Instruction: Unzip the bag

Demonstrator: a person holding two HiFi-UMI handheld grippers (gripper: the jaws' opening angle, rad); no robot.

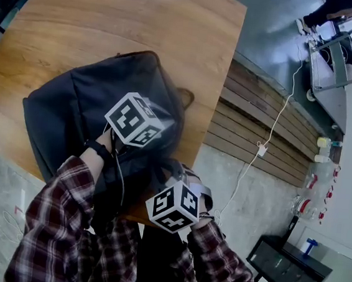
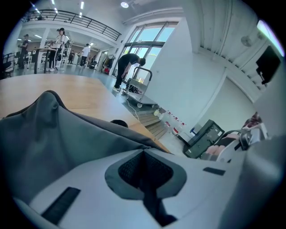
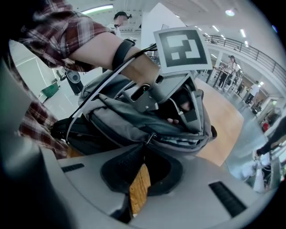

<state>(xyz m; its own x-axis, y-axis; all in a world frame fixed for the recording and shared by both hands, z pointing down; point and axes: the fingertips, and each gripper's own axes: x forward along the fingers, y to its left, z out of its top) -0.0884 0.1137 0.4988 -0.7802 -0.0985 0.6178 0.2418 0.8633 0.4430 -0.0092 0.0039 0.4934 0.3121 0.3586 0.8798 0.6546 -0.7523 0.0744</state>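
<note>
A dark grey backpack (image 1: 67,107) lies on the wooden table (image 1: 114,18), near its front edge. My left gripper (image 1: 148,135), under its marker cube, is shut on a fold of the bag's fabric (image 2: 67,143); its jaws (image 2: 144,152) meet on that fold. In the right gripper view the left gripper (image 3: 181,107) holds the bag's top beside a partly parted zip. My right gripper (image 3: 144,145) is shut on the metal zipper pull (image 3: 151,137) at the bag's near edge (image 3: 134,120). In the head view the right gripper (image 1: 163,176) sits below the left one.
Right of the table run wooden slats (image 1: 259,127) with a white cable and plug (image 1: 260,149). A metal cart (image 1: 338,57) stands at the far right, a black case (image 1: 288,265) lower right. People stand far off in the hall (image 2: 60,38).
</note>
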